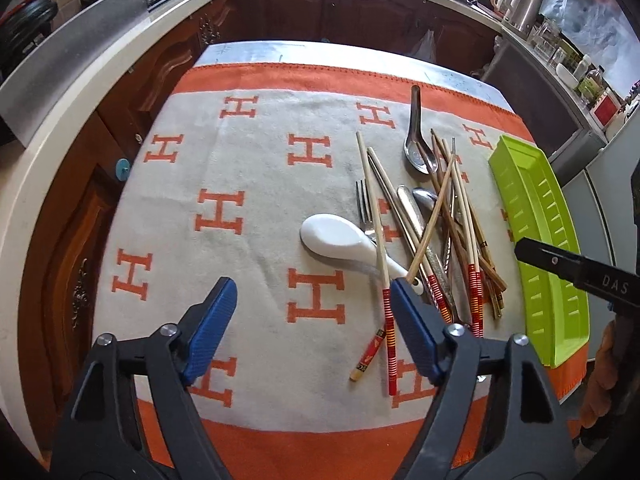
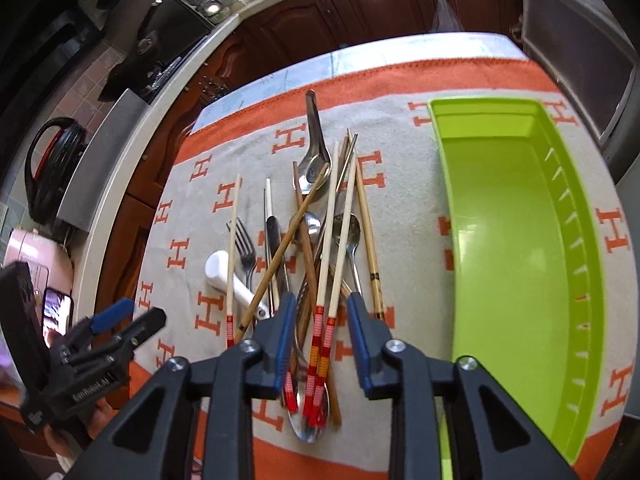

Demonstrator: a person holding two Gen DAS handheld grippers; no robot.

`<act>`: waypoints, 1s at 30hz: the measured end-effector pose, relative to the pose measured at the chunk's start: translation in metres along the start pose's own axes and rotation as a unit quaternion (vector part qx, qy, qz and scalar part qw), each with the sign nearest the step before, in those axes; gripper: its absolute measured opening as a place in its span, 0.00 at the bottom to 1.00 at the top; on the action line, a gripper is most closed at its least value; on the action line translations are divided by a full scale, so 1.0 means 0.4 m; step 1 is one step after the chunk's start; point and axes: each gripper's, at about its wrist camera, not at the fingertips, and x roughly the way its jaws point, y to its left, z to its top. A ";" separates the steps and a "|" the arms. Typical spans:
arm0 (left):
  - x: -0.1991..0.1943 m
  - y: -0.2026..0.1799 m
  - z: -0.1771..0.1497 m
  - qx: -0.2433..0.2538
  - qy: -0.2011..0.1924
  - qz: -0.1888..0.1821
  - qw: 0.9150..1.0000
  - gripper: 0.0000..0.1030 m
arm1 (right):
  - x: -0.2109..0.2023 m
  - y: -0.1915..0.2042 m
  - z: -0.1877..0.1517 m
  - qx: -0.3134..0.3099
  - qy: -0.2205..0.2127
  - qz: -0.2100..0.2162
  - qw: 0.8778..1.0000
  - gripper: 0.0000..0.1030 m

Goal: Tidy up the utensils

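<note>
A heap of utensils [image 1: 432,224] lies on an orange-and-grey towel [image 1: 248,184]: several chopsticks, a fork [image 1: 363,204], metal spoons [image 1: 416,152] and a white ceramic spoon [image 1: 336,236]. An empty lime green tray [image 1: 536,240] lies right of the heap. My left gripper [image 1: 314,296] is open above the towel, left of the heap. My right gripper [image 2: 320,312] is open just above the near ends of the red-banded chopsticks [image 2: 320,344], holding nothing. The heap [image 2: 312,240], the white spoon [image 2: 224,272] and the tray [image 2: 516,264] also show in the right wrist view, with the left gripper [image 2: 116,316] at lower left.
The table's far edge [image 1: 280,50] faces dark wooden cabinets [image 1: 320,8] under a pale countertop [image 1: 100,76]. Appliances and jars stand on the counter at the right [image 1: 560,40]. The right gripper's body [image 1: 580,272] reaches in over the tray.
</note>
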 end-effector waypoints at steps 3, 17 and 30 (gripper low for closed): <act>0.055 -0.012 0.011 -0.002 0.028 -0.032 0.999 0.57 | 0.043 -0.019 0.027 0.022 0.016 0.008 1.000 0.14; 0.160 -0.061 0.046 -0.002 0.057 -0.069 0.996 0.38 | 0.126 -0.048 0.059 0.049 0.044 0.008 0.998 0.11; 0.205 -0.070 0.045 -0.014 0.074 -0.087 0.993 0.20 | 0.129 -0.061 0.054 0.047 0.035 0.013 0.998 0.05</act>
